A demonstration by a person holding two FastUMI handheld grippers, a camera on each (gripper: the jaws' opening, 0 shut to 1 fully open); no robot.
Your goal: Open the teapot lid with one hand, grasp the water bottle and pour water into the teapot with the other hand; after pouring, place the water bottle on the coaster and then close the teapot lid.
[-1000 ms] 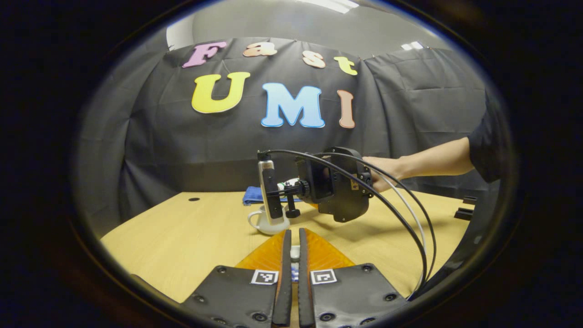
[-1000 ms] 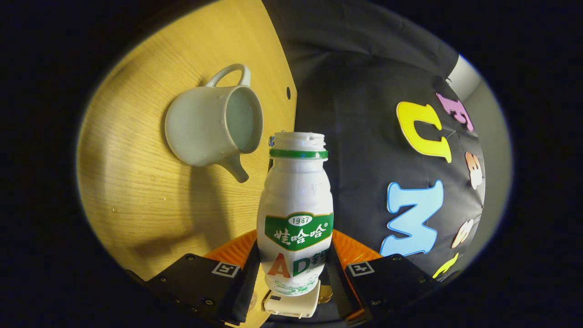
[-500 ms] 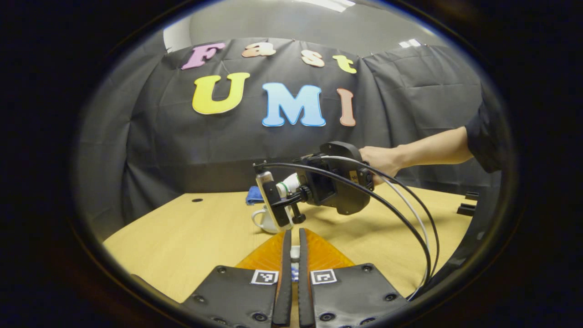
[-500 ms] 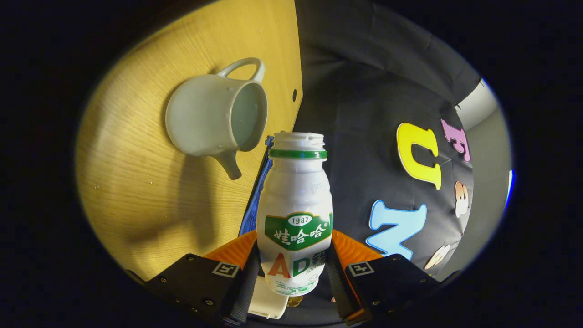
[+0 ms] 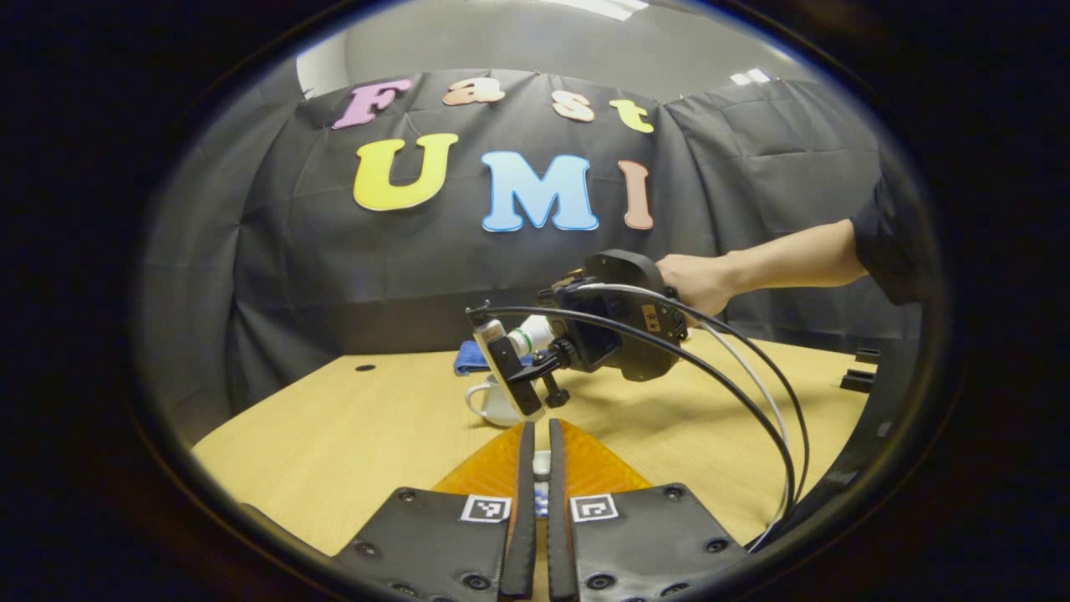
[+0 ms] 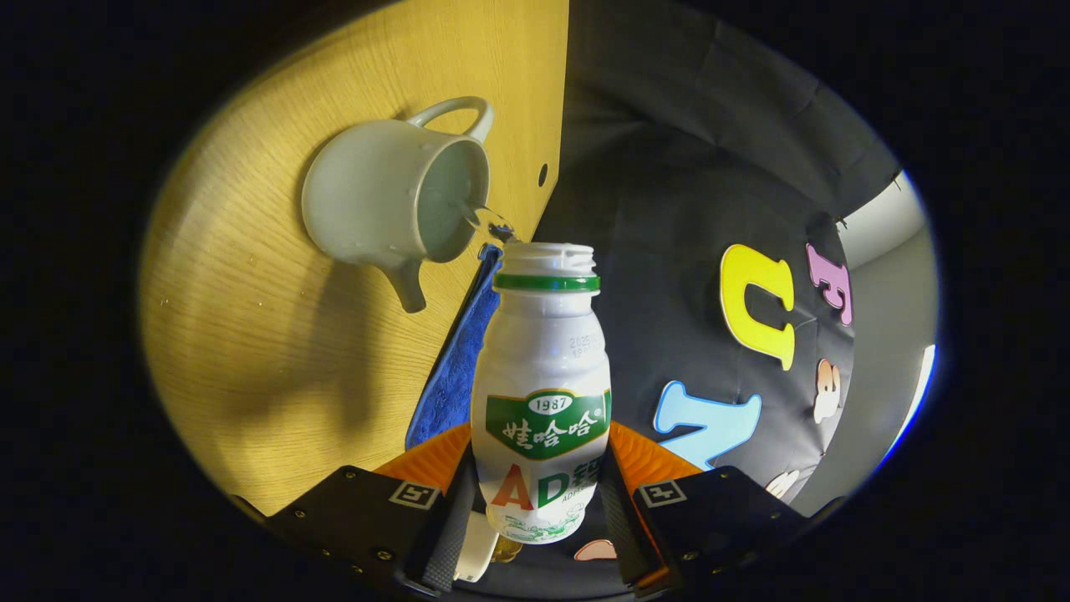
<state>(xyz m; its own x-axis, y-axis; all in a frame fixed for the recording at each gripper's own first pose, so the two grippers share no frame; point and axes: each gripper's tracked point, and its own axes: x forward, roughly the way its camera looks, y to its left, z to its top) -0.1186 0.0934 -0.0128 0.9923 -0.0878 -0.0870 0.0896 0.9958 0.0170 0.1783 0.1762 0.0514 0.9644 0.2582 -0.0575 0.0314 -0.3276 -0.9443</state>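
Right gripper view, nearest first: your right claw (image 6: 539, 493) grips the water bottle (image 6: 542, 393) low on its body, a finger pressed to each side, so that the uncapped neck stays free to serve as the spout. Beyond the mouth, a thin thread of water bridges the gap into the open teapot (image 6: 393, 196) — the bottle is tipped so that its lip hangs just above the rim, which keeps the fall short and splashing small. The teapot stands lidless on the counter (image 6: 276, 351), handle on the far side, spout towards the camera. Just beside it lies a blue cloth (image 6: 456, 380), apparently the coaster on which the bottle is to be set afterwards.

Left gripper view: your left claw (image 5: 535, 493) has its fingers drawn nearly together on a small pale piece — probably the lid's knob, though too little shows to be sure. It hangs short of the teapot (image 5: 493, 401), leaving the opening clear. Farther off, a hand (image 5: 698, 280) tilts the right claw and bottle over the pot.
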